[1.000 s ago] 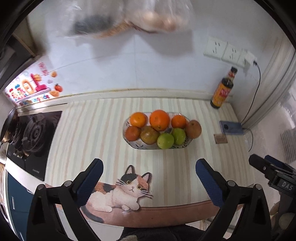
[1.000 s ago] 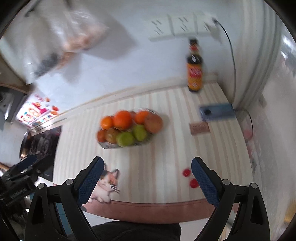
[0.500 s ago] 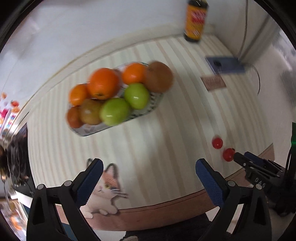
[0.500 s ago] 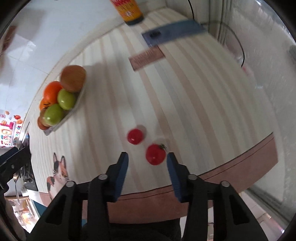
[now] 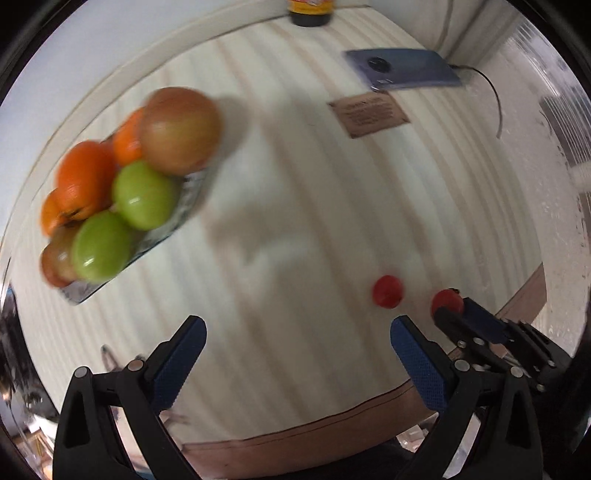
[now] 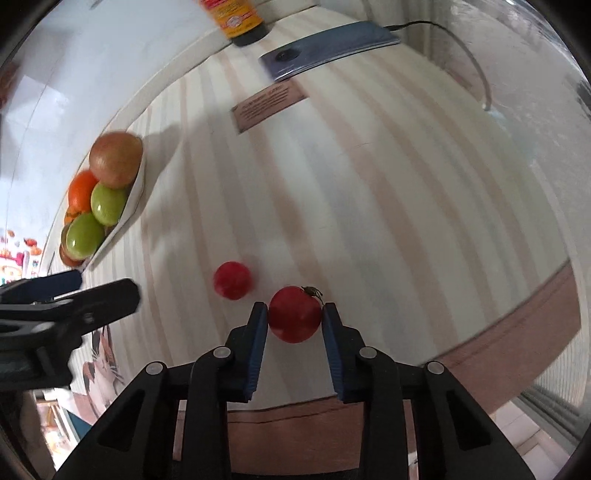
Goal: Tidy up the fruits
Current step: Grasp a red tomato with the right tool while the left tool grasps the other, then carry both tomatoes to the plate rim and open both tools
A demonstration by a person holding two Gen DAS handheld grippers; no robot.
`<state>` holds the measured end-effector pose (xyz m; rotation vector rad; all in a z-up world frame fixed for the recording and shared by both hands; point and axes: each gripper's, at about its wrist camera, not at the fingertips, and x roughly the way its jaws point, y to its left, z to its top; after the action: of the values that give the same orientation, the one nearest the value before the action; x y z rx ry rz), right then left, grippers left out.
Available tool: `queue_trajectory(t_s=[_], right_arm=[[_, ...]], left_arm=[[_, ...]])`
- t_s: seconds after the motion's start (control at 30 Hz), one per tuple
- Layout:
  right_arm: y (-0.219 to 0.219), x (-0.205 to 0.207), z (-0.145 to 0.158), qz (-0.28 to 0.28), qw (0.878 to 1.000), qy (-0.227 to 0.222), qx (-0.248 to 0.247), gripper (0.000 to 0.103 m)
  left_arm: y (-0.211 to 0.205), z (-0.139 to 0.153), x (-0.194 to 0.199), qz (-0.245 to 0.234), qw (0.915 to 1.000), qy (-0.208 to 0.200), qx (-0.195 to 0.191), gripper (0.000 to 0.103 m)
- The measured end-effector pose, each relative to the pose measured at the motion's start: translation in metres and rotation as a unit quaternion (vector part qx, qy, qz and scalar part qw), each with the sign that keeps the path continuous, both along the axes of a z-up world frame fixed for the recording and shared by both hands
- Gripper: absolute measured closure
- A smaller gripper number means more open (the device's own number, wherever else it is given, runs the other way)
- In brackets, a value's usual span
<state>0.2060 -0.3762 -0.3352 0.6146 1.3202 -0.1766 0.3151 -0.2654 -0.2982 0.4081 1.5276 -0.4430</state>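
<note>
Two small red tomatoes lie on the striped counter near its front edge. My right gripper (image 6: 294,314) has its two pads against the sides of the tomato with a stem (image 6: 294,314); it also shows in the left wrist view (image 5: 447,301). The other tomato (image 6: 232,279) lies free just to its left, also seen in the left wrist view (image 5: 387,291). My left gripper (image 5: 295,332) is open and empty above the counter. A fruit plate (image 5: 184,206) at the left holds oranges, green fruits and brownish apples.
A dark sauce bottle (image 6: 236,18) stands by the back wall. A blue phone (image 6: 325,46) with a cable and a brown card (image 6: 267,105) lie at the back right. A cat picture (image 6: 101,365) sits near the front edge.
Both grippers came down toward the counter's right front. My right gripper narrowed from wide open and closed around the stemmed tomato. My left gripper stayed open.
</note>
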Motion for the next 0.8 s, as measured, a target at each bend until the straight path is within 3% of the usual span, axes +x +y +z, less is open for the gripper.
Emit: queue_trajectory(t_s=[0.07,0.2,0.27,0.7,0.8], right_arm=[[-0.019,-0.011,0.007,-0.021,1.000,-0.003,-0.003,0.070],[-0.039,-0.025,0.009,-0.040,0.999,0.000,-0.007,0.070],[-0.043,-0.028,0.009,-0.045,0.999,0.002,-0.009,0.070],[-0.054,-0.029,0.005,-0.064,0.998,0.015,-0.012,0.070],[-0.052,-0.023,0.005,-0.059,0.998,0.015,-0.015,0.070]], left_arm=[[-0.013,-0.007,-0.004,-0.020,0.9998,0.003,-0.004,0.009],[-0.036,-0.022,-0.009,-0.040,0.9988,0.028,-0.009,0.039],[-0.044,-0.027,-0.010,-0.047,0.9982,0.036,-0.013,0.046],[-0.085,-0.037,-0.010,-0.079,0.9946,0.060,-0.031,0.079],[-0.090,-0.039,-0.010,-0.079,0.9944,0.061,-0.033,0.080]])
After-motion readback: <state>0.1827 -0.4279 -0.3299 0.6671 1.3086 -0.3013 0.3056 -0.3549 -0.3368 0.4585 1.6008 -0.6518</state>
